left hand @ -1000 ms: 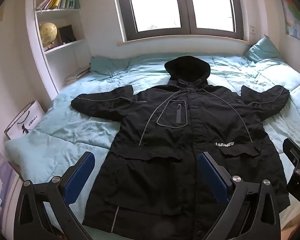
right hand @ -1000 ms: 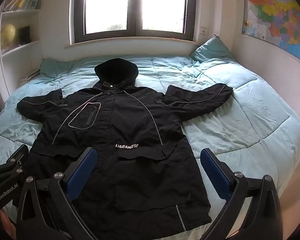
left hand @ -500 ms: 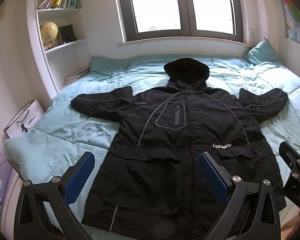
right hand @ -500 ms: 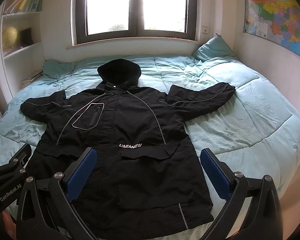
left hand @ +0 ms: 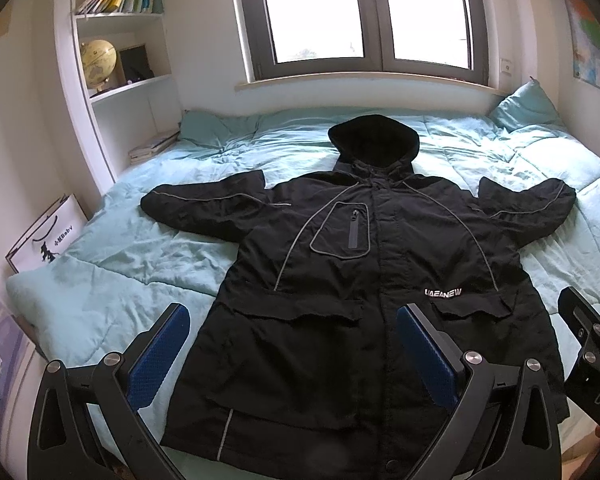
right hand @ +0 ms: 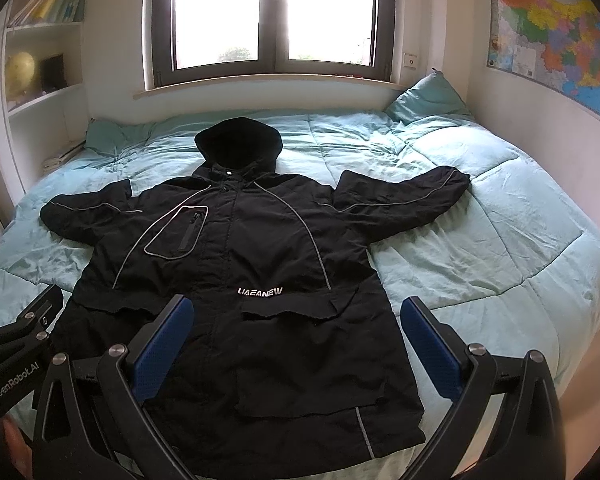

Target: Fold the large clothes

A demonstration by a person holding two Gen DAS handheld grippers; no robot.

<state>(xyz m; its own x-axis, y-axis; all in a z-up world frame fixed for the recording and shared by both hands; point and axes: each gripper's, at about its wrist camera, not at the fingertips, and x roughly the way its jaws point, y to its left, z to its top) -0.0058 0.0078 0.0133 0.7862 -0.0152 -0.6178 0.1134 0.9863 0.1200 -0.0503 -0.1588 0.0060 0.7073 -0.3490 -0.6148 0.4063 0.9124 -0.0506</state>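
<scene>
A large black hooded jacket (left hand: pixel 364 280) lies flat and face up on the bed, hood toward the window, both sleeves spread out. It also shows in the right wrist view (right hand: pixel 236 264). My left gripper (left hand: pixel 292 344) is open and empty, held above the jacket's lower left part. My right gripper (right hand: pixel 296 336) is open and empty above the jacket's lower right part. The right gripper's body shows at the right edge of the left wrist view (left hand: pixel 588 352); the left gripper's body shows at the left edge of the right wrist view (right hand: pixel 16 344).
The bed has a light teal quilt (right hand: pixel 480 248) and a teal pillow (right hand: pixel 428 96) at the far right corner. White shelves (left hand: pixel 112 80) with books and a globe stand left. A paper bag (left hand: pixel 44 236) leans by the bed's left side. A map (right hand: pixel 552 32) hangs right.
Both grippers have drifted back and slightly up, so more of the jacket's hem shows. The jacket has not moved and both grippers stay open.
</scene>
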